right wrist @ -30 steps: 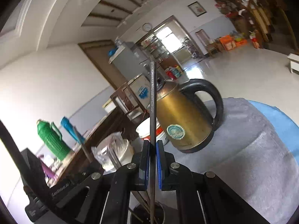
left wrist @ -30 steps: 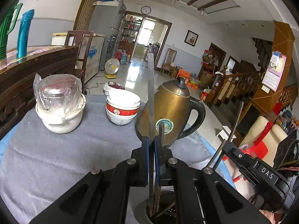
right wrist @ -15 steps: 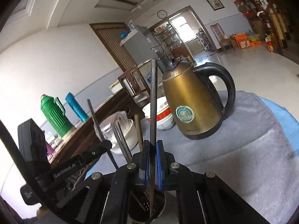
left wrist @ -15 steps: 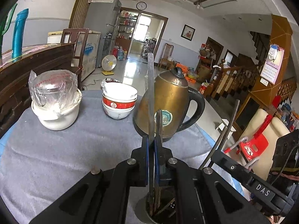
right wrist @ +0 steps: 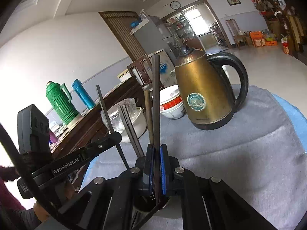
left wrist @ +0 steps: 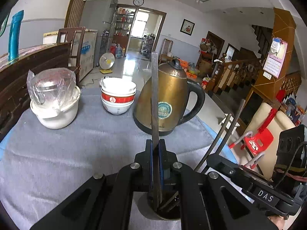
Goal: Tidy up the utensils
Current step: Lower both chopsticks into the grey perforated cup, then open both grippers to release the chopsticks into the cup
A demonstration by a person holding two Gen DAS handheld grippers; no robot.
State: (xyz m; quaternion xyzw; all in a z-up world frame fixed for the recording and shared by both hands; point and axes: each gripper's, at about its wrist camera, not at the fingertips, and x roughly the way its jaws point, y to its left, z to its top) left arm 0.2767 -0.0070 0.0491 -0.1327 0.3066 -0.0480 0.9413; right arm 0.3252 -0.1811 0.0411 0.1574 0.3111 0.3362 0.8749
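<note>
Chopsticks everywhere, basically. Left tool (left wrist: 155,154) is clamped on one chopstick (left wrist: 154,95) standing upright, its bottom end down inside the metal holder cup (left wrist: 153,213) on the grey-clothed surface (left wrist: 57,153). Right tool (right wrist: 155,159) is pinched on its own dark chopstick (right wrist: 155,99), lower end in that same cup (right wrist: 141,201), a few more sticks leaning in there. Brass kettle (left wrist: 168,97) sits just behind.
</note>
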